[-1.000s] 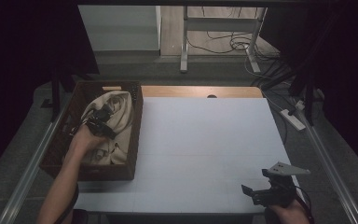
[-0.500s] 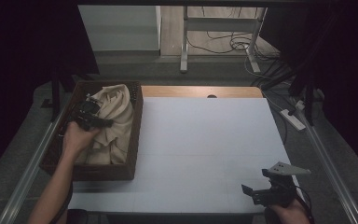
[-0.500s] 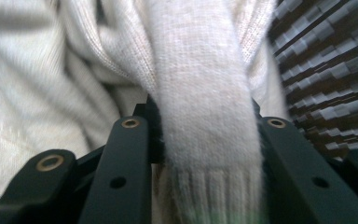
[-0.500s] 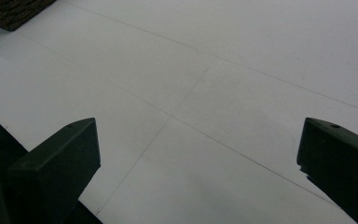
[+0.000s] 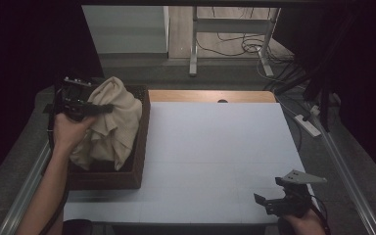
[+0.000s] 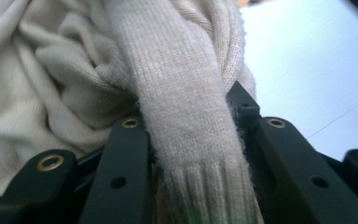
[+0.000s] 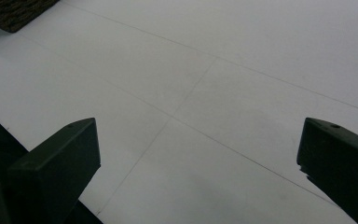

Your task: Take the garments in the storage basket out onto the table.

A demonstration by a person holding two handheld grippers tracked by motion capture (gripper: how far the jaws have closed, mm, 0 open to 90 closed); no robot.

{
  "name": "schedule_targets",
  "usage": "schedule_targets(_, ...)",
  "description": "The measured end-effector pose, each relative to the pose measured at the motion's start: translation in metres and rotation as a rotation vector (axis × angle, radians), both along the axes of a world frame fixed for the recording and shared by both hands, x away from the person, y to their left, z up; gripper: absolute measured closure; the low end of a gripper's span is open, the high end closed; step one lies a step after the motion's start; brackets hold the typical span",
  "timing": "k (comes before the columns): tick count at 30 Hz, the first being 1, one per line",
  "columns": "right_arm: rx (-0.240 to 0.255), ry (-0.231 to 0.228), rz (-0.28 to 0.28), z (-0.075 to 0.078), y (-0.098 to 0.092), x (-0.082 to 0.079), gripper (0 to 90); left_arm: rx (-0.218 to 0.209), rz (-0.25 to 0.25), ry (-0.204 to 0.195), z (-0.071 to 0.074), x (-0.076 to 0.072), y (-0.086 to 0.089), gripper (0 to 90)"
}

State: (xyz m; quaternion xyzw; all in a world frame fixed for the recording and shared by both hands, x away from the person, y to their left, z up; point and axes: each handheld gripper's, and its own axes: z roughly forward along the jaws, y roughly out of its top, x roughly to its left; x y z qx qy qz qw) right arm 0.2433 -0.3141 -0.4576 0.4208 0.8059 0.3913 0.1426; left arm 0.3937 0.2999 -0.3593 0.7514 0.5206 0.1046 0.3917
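Cream knit sweater (image 5: 111,122), bunched and lifted partly out of a dark brown box (image 5: 138,147) at the left of the high view, with its lower folds trailing inside the box. Held there by the left gripper (image 5: 85,108), raised at the upper left of the frame above the box's far end, jaws clenched on the fabric. Seen up close in the left gripper view: a ribbed cuff or hem of the sweater (image 6: 186,121) pinched between the two black jaws of the left gripper (image 6: 193,154), running down the middle of the frame, with loose folds heaped at the upper left and the pale table (image 6: 317,60) at the right. Left hand (image 5: 68,132) wrapped around the gripper handle, forearm entering from the lower left corner.

White table (image 5: 215,147) across the centre of the high view, with a wooden strip along its far edge. Right gripper (image 5: 267,204) low at the lower right of the frame, near the table's front edge, grey three-cornered plate on top. Jaws spread wide apart in the right gripper view (image 7: 198,154), one at the lower left and one at the lower right, nothing between them but table surface (image 7: 214,70) crossed by faint seam lines. Corner of the brown box (image 7: 14,11) at the extreme upper left of that view.

Beyond the table, at the top of the high view, a grey floor with cables (image 5: 235,46) and a metal stand.
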Motion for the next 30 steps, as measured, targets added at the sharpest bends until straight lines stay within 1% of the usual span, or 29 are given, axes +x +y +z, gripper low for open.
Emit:
schedule_targets(1, 0.000, 0.000, 0.000, 0.000, 0.000, 0.000, 0.0, -0.013, -0.003, -0.015, 0.006, -0.001, 0.000, 68.1)
schedule_targets(3, 0.000, 0.002, 0.000, 0.000, 0.000, 0.000, 0.0, -0.026, -0.009, -0.035, 0.016, -0.003, -0.001, 68.1)
schedule_targets(5, -0.002, 0.000, 0.000, 0.000, 0.000, 0.000, 0.0, -0.036, -0.020, -0.060, 0.029, -0.005, -0.003, 68.1)
schedule_targets(6, -0.003, 0.001, 0.000, 0.000, 0.001, 0.000, 0.0, -0.043, -0.023, -0.066, 0.033, -0.005, -0.003, 68.2)
schedule_targets(7, -0.003, 0.000, -0.001, 0.000, 0.001, 0.000, 0.0, -0.052, -0.035, -0.086, 0.044, -0.006, -0.006, 68.2)
schedule_targets(8, -0.003, 0.000, -0.001, 0.000, 0.001, 0.000, 0.0, -0.052, -0.035, -0.086, 0.044, -0.006, -0.006, 68.2)
schedule_targets(9, -0.003, 0.000, 0.000, 0.000, 0.001, 0.000, 0.0, -0.049, -0.043, -0.102, 0.051, -0.007, -0.009, 68.2)
schedule_targets(10, -0.002, 0.000, 0.000, 0.000, 0.000, 0.000, 0.0, -0.050, -0.048, -0.109, 0.055, -0.007, -0.010, 68.1)
schedule_targets(12, -0.001, 0.002, -0.002, 0.000, 0.000, 0.000, 0.0, -0.062, -0.064, -0.133, 0.068, -0.008, -0.015, 68.2)
schedule_targets(15, -0.001, 0.001, -0.001, 0.000, 0.000, 0.000, 0.0, -0.067, -0.082, -0.158, 0.082, -0.008, -0.022, 68.1)
schedule_targets(17, 0.001, 0.001, -0.002, 0.000, 0.000, 0.000, 0.0, -0.067, -0.098, -0.179, 0.093, -0.008, -0.028, 68.1)
schedule_targets(21, 0.004, -0.001, 0.000, 0.000, -0.001, 0.000, 0.0, -0.058, -0.113, -0.207, 0.108, -0.007, -0.041, 68.1)
schedule_targets(26, 0.010, 0.002, -0.002, 0.000, -0.001, 0.000, 0.0, -0.049, -0.131, -0.238, 0.125, -0.004, -0.057, 68.0)
schedule_targets(30, 0.016, 0.002, -0.004, 0.000, -0.002, 0.000, 0.0, -0.039, -0.155, -0.266, 0.137, -0.002, -0.074, 68.0)
